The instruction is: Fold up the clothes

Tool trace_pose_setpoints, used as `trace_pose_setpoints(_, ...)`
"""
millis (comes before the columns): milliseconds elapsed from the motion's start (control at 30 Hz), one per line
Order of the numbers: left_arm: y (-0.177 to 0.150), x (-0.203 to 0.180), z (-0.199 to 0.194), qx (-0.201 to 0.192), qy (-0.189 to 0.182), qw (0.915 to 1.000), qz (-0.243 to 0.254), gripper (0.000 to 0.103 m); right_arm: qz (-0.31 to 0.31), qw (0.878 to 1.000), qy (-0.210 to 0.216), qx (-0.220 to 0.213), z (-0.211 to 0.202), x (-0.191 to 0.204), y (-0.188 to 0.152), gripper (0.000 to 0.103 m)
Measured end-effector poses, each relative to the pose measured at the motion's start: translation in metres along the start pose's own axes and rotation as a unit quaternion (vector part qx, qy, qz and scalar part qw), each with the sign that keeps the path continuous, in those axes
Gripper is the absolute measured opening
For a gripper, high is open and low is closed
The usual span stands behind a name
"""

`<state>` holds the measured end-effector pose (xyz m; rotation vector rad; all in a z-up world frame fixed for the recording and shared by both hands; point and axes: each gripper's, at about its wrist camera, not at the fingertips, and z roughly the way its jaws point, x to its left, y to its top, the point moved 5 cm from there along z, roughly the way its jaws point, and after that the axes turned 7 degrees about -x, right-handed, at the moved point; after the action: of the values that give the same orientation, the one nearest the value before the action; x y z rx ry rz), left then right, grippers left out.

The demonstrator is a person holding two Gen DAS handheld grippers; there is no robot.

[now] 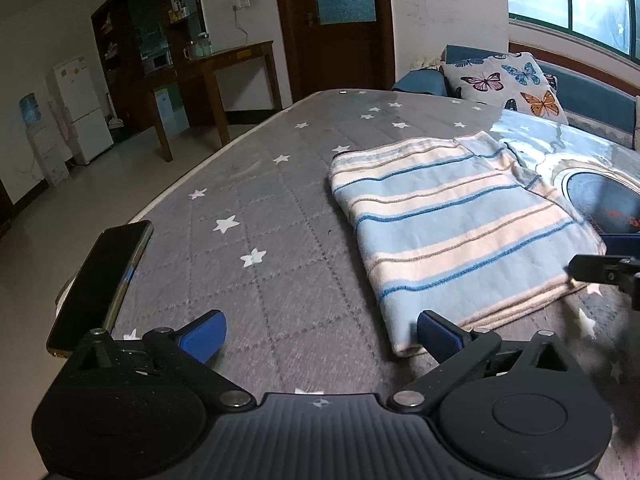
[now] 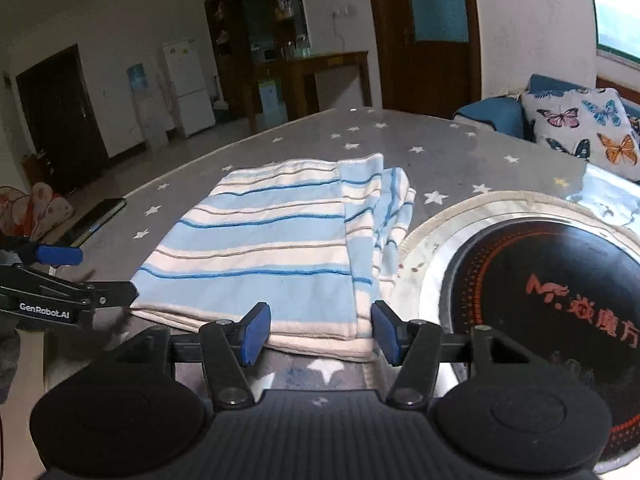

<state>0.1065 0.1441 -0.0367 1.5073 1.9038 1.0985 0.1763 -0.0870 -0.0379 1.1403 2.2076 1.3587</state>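
A folded cloth with light blue, white and tan stripes (image 1: 460, 232) lies flat on the grey star-patterned table cover (image 1: 260, 184). My left gripper (image 1: 320, 334) stands wide open at the cloth's near left corner. That corner lies just inside its right pad (image 1: 436, 332) and nothing is pressed. In the right wrist view the cloth (image 2: 272, 256) fills the middle. My right gripper (image 2: 320, 332) is open, and the cloth's near edge lies between its blue pads without being pinched. Each gripper shows in the other's view: the right gripper (image 1: 592, 254) and the left gripper (image 2: 108, 274).
A dark phone (image 1: 100, 284) lies at the table's left edge. A round black cooktop (image 2: 540, 300) in a metal ring is set into the table right of the cloth. A blue sofa with a butterfly pillow (image 1: 508, 80) stands beyond the far right side.
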Motion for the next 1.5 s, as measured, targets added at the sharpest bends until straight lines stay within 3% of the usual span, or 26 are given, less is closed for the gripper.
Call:
trace_pose_setpoints(133, -0.004, 0.001, -0.007, -0.002, -0.003, 1.0, -0.003, 0.103, -0.006, 0.999, -0.001, -0.033, -0.014, 0.004, 0.007, 0.059)
trace_pose_setpoints(200, -0.005, 0.001, -0.01, -0.005, -0.001, 1.0, -0.001, 0.103, -0.009, 0.999, 0.015, -0.041, -0.019, 0.01, 0.013, 0.077)
trace_pose_setpoints(233, -0.005, 0.0, -0.011, -0.006, -0.001, 1.0, -0.001, 0.103, -0.007, 0.999, 0.021, -0.043, -0.019, 0.013, 0.014, 0.077)
trace_pose_setpoints(433, -0.005, -0.003, -0.015, -0.008, -0.004, 1.0, -0.001, 0.103, -0.008, 1.0, 0.018, -0.009, -0.005, 0.016, 0.004, 0.077)
trace_pose_setpoints(533, -0.006, -0.004, -0.016, -0.007, -0.001, 1.0, 0.001, 0.103, -0.011, 1.0, 0.019, -0.003, -0.009, 0.017, -0.001, 0.087)
trace_pose_setpoints(800, -0.016, -0.009, -0.022, 0.005, 0.002, 1.0, 0.0, 0.103, -0.016, 1.0, 0.0, -0.004, -0.024, 0.019, -0.003, 0.102)
trace_pose_setpoints(1500, -0.032, -0.022, -0.037, 0.01, 0.029, 0.9995, -0.004, 0.103, 0.008, 0.997, -0.076, 0.022, -0.045, 0.017, -0.028, 0.103)
